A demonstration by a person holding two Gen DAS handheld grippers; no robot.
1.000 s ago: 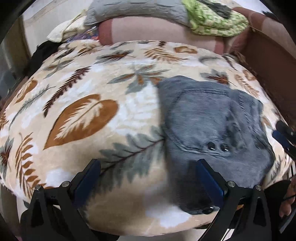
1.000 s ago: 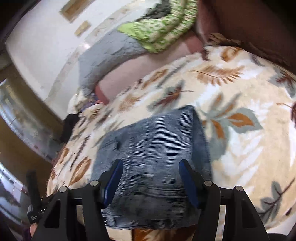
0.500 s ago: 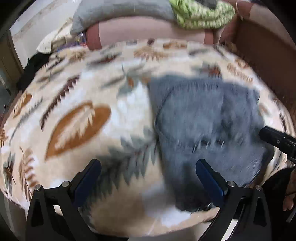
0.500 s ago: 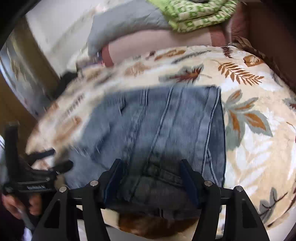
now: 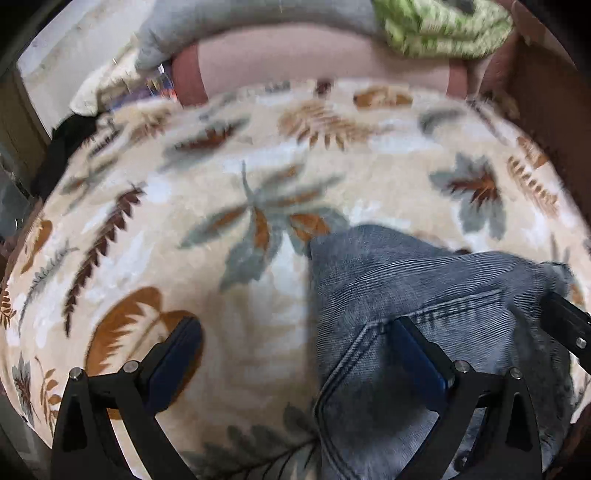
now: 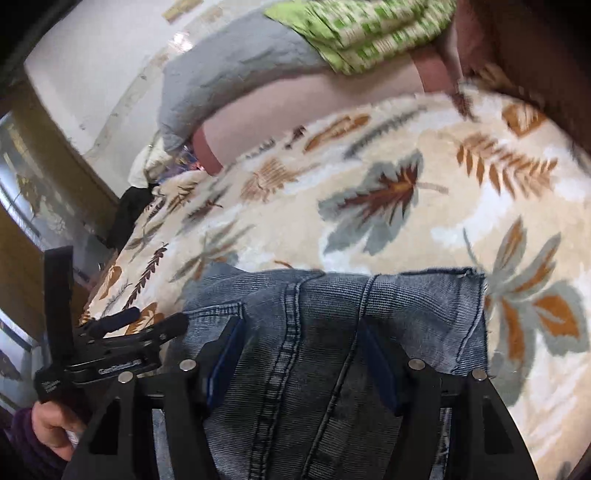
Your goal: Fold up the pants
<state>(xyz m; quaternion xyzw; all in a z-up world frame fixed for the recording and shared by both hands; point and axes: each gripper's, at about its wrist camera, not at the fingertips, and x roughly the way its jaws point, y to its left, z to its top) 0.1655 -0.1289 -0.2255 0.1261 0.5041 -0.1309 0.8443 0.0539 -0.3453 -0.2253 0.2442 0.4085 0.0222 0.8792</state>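
Already folded down to a compact bundle, by the look of it: pants (image 5: 424,295) lay doubled over on themselves near the front edge of the leaf-print blanket (image 5: 258,166), toward the right side in the left wrist view, with a back pocket seam facing up. In the right wrist view showed the same pants (image 6: 332,332) as a short, squared stack, seams running near to far, raw hem at the far right corner. Judged mostly done; perhaps one more fold or a final smoothing and squaring of the edges left, though hard to say whether the bundle was meant to go smaller.

Left gripper (image 5: 295,362) stood spread wide, holding nothing: left finger over bare blanket, right finger over the denim near the pocket stitching, whether resting on it or hovering just above could not be told. Right gripper (image 6: 303,354) likewise stood apart at a moderate width, both fingers above the denim on either side of the central seams, clamping nothing visible; contact with the cloth could not be confirmed. Appeared also at the left edge of the right wrist view the other tool, and at the right edge of the left wrist view a tip of the right one, beside the pants.

Farther off lay a pink bolster (image 5: 314,66), a grey pillow (image 6: 229,77) and a green patterned cloth (image 6: 369,33).
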